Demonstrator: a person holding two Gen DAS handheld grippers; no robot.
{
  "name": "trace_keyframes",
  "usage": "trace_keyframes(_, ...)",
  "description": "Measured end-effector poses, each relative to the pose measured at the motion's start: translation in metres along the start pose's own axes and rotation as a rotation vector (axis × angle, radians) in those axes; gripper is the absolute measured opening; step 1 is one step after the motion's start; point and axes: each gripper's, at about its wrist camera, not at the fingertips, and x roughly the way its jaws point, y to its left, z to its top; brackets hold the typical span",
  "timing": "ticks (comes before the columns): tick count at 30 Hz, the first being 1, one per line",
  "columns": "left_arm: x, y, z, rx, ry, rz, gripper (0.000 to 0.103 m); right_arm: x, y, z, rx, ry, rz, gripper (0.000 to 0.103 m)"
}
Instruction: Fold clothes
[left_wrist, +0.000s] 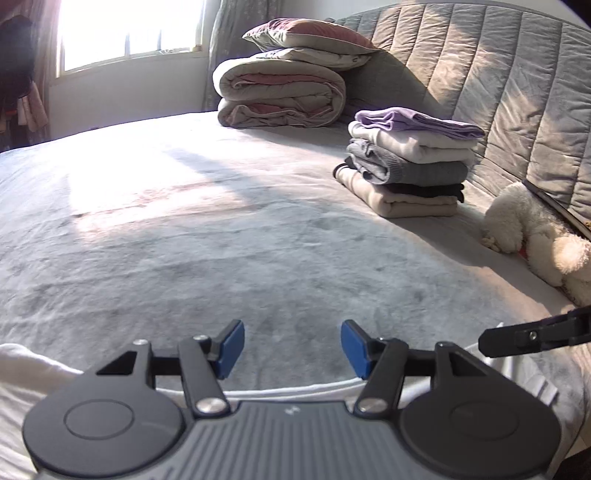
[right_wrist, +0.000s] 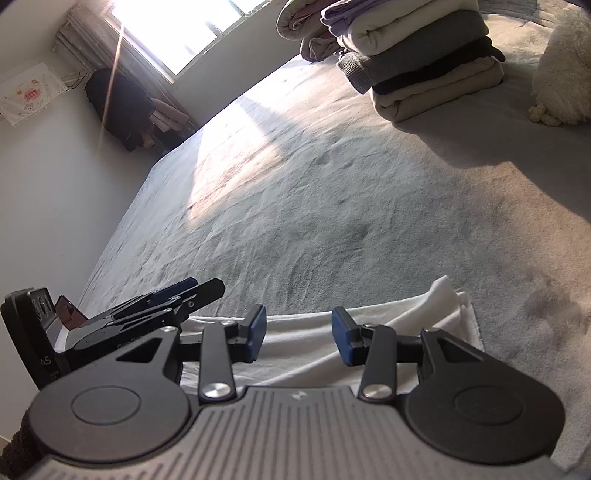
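Flat white cotton garment (right_wrist: 314, 343) lying at near edge of grey plush bed (left_wrist: 258, 240). Left gripper (left_wrist: 292, 349) and right gripper (right_wrist: 298, 339) both spread, holding nothing, hovering above it. Risk: snagging plush bedcover along with cloth, bunching fold.

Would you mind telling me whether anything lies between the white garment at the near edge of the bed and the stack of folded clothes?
Nothing visible does. Only bare grey bedspread lies between the white garment and the stack of folded clothes. The white plush toy sits to the right of the stack, off that path.
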Motion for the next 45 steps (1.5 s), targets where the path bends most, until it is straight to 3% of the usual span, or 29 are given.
trace_keyframes(3, -0.01, 0.033, -0.008, -0.004, -0.002, 0.088, 0.059, 0.017, 0.017, -0.001, -0.034, 0.018, 0.023, 0.044)
trace_keyframes(9, -0.022, 0.097, -0.018, -0.008, -0.017, 0.194, 0.059, 0.053, 0.055, -0.006, -0.18, 0.034, 0.06, 0.044)
trace_keyframes(15, -0.023, 0.152, -0.019, 0.033, 0.0, 0.248, 0.064, 0.09, 0.091, -0.016, -0.34, 0.058, 0.092, 0.044)
trace_keyframes(19, -0.019, 0.175, -0.027, 0.147, -0.01, 0.236, 0.071, 0.108, 0.109, -0.021, -0.435, 0.053, 0.112, 0.044)
trace_keyframes(22, -0.018, 0.2, -0.033, 0.052, 0.012, 0.186, 0.07, 0.116, 0.119, -0.026, -0.477, 0.054, 0.131, 0.044)
trace_keyframes(27, -0.026, 0.222, -0.038, -0.041, -0.052, 0.125, 0.068, 0.134, 0.145, -0.027, -0.538, 0.095, 0.162, 0.044)
trace_keyframes(29, -0.026, 0.229, -0.041, -0.067, -0.044, 0.111, 0.067, 0.145, 0.153, -0.028, -0.556, 0.115, 0.161, 0.044)
trace_keyframes(36, -0.033, 0.243, -0.054, -0.087, -0.034, 0.062, 0.066, 0.17, 0.177, -0.038, -0.6, 0.163, 0.175, 0.044)
trace_keyframes(45, -0.041, 0.246, -0.059, -0.075, -0.02, 0.066, 0.066, 0.184, 0.207, -0.047, -0.65, 0.185, 0.213, 0.044)
